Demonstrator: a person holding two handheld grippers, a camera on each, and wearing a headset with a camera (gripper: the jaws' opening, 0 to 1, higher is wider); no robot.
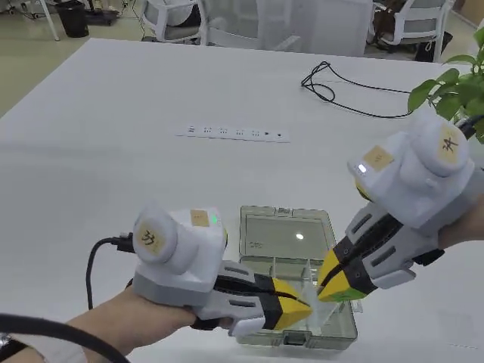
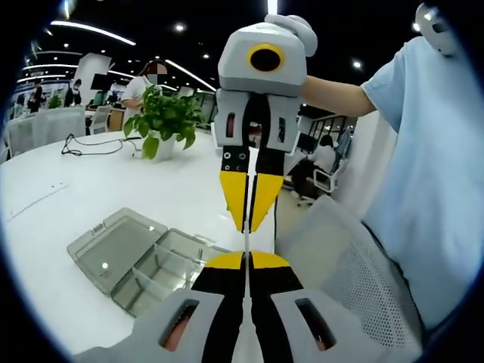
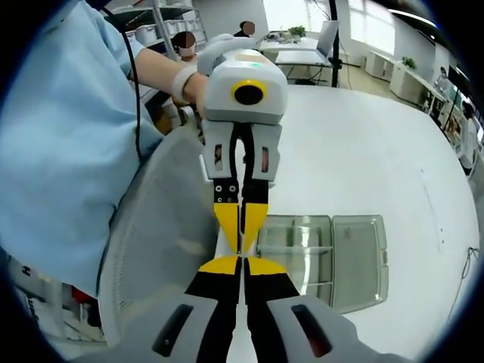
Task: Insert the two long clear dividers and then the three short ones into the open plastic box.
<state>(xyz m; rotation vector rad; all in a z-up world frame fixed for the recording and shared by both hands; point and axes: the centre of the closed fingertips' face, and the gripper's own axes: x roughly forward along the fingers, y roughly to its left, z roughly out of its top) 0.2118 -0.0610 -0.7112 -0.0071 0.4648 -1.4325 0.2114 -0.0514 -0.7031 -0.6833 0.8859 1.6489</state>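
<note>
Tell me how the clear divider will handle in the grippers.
Probably light and slightly bendy: the clear divider looks sliver-thin edge-on between the left gripper and right gripper. Likely slippery, being smooth clear plastic.

Bare table left of box, power strip well beyond, plant at right

Head view: from above and behind, facing forward and down across the white table, close over the left gripper, right gripper and open plastic box. Gripper views: low, very near, facing each other tip to tip along the clear divider. Shared by all three: box and tabletop.
</note>
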